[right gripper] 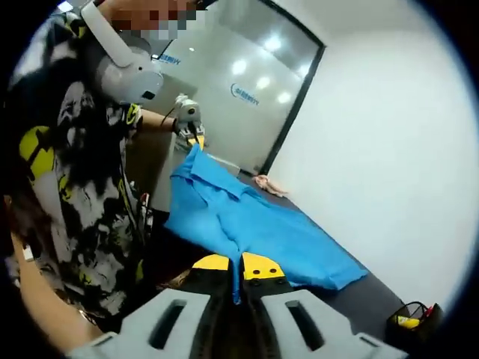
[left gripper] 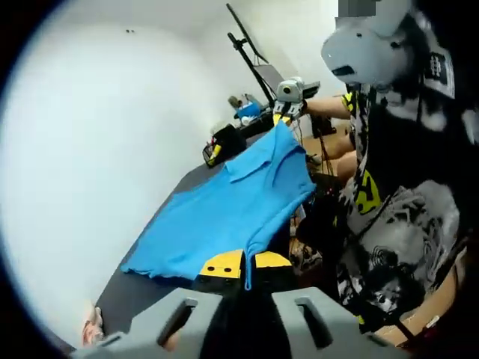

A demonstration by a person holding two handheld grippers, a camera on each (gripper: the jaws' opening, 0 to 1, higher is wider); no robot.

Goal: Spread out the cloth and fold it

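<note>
A bright blue polo shirt [left gripper: 224,209] is stretched between both grippers, its lower part draping onto the dark table [left gripper: 142,292]. In the left gripper view my left gripper [left gripper: 248,263] is shut on one edge of the shirt, yellow tips pressed together. The right gripper [left gripper: 284,116] pinches the far end near the collar, held up by a hand. In the right gripper view my right gripper [right gripper: 238,264] is shut on a fold of the shirt [right gripper: 254,221], and the left gripper [right gripper: 194,134] grips the opposite end, raised above the table.
A person in a headset and patterned shirt [right gripper: 67,187] stands close beside the table edge. Black-and-yellow gear [left gripper: 221,146] and a tripod stand [left gripper: 251,60] sit at one end of the table. A pinkish object [right gripper: 268,183] lies at the other end. A white wall runs along the far side.
</note>
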